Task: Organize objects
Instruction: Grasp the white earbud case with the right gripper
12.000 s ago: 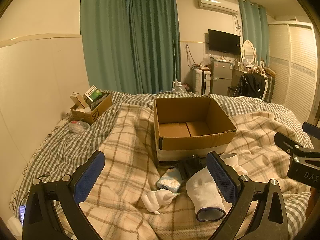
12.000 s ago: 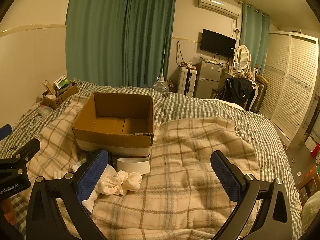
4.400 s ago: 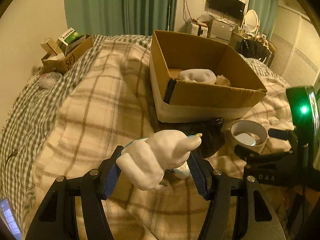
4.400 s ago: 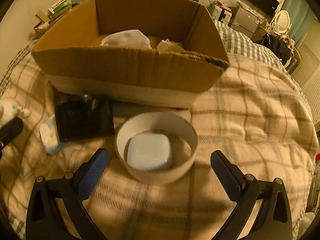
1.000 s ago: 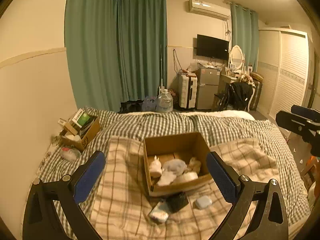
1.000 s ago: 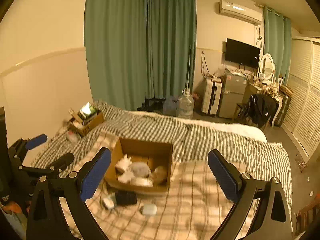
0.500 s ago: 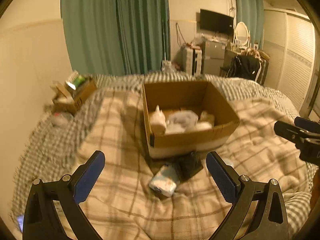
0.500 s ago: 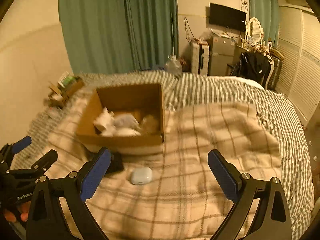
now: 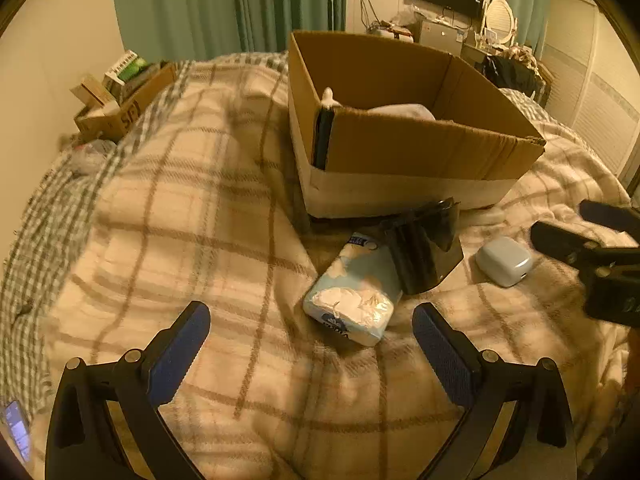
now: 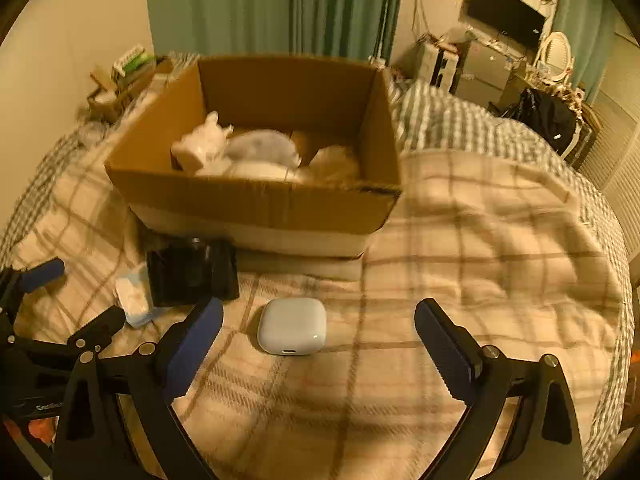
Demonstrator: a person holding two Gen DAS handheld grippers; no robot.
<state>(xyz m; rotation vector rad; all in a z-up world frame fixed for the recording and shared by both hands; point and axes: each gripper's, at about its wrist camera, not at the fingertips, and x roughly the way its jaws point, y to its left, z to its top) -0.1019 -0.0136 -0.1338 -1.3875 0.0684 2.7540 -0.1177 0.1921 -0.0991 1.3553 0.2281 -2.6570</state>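
An open cardboard box (image 9: 420, 148) (image 10: 256, 204) sits on the plaid blanket and holds several white soft items (image 10: 240, 152). In front of it lie a light-blue tissue pack (image 9: 352, 292) (image 10: 134, 298), a shiny black box (image 9: 424, 248) (image 10: 192, 272) and a small white case (image 9: 503, 261) (image 10: 291, 326). My left gripper (image 9: 310, 350) is open and empty, just short of the tissue pack. My right gripper (image 10: 318, 346) is open and empty, with the white case between its fingers' line. It also shows in the left wrist view (image 9: 592, 252).
A smaller cardboard box of packets (image 9: 120, 96) (image 10: 120, 80) stands at the bed's far left by the wall. A phone (image 9: 16, 428) lies at the near left. Green curtains, a TV and a wardrobe lie beyond the bed.
Both grippers have come down and forward from a high view of the room to close above the blanket in front of the box. Earlier, white soft items went into the box.
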